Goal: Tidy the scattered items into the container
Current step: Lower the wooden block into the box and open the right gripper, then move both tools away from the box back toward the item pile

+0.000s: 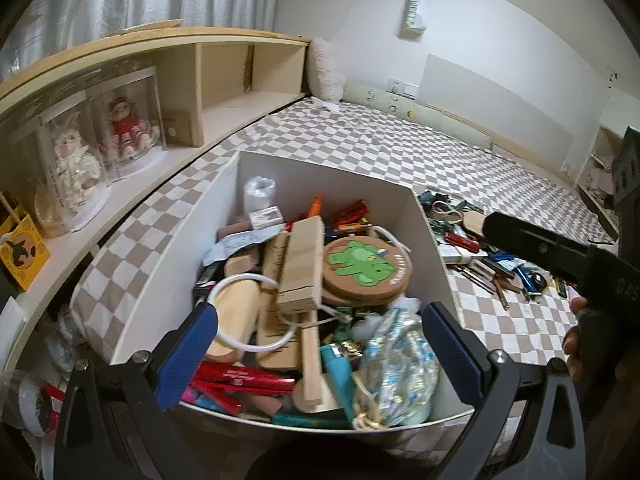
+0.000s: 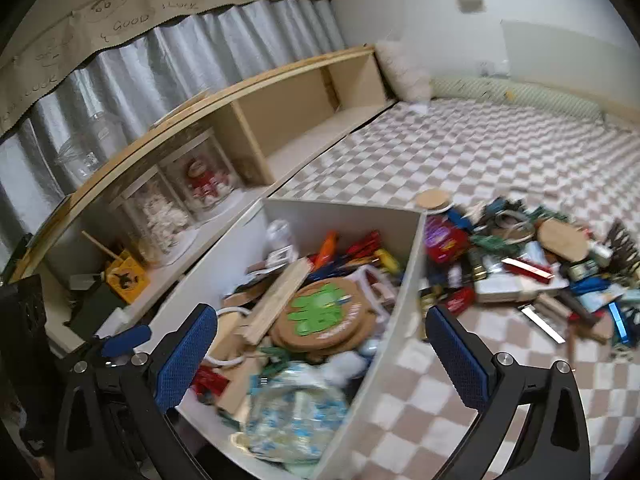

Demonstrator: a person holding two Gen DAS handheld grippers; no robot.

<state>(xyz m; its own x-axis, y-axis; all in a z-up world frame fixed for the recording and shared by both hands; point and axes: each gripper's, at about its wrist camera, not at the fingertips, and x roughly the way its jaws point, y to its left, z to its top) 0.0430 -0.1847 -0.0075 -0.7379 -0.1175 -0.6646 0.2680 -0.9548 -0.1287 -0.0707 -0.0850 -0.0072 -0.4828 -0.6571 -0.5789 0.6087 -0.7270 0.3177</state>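
Note:
A white open box [image 1: 308, 170] stands on the checkered bed and holds many items: a round cork coaster with a green figure [image 1: 366, 266], a wooden block [image 1: 302, 264], a crinkly blue and white bag [image 1: 400, 364], red tubes. My left gripper [image 1: 318, 358] is open and empty above the box's near edge. My right gripper [image 2: 322, 360] is open and empty above the box's right wall [image 2: 394, 320]. The coaster also shows in the right wrist view [image 2: 324, 314]. A pile of scattered items [image 2: 532, 268] lies right of the box; it also shows in the left wrist view [image 1: 480, 248].
A wooden shelf unit [image 1: 224, 76] runs along the left with doll display cases [image 1: 104, 136] and a yellow box [image 1: 22, 252]. The checkered bed sheet [image 2: 500, 160] stretches behind. A white pillow [image 1: 326, 68] and green bolster [image 1: 400, 104] lie against the far wall. The other gripper's black body [image 1: 560, 252] is at right.

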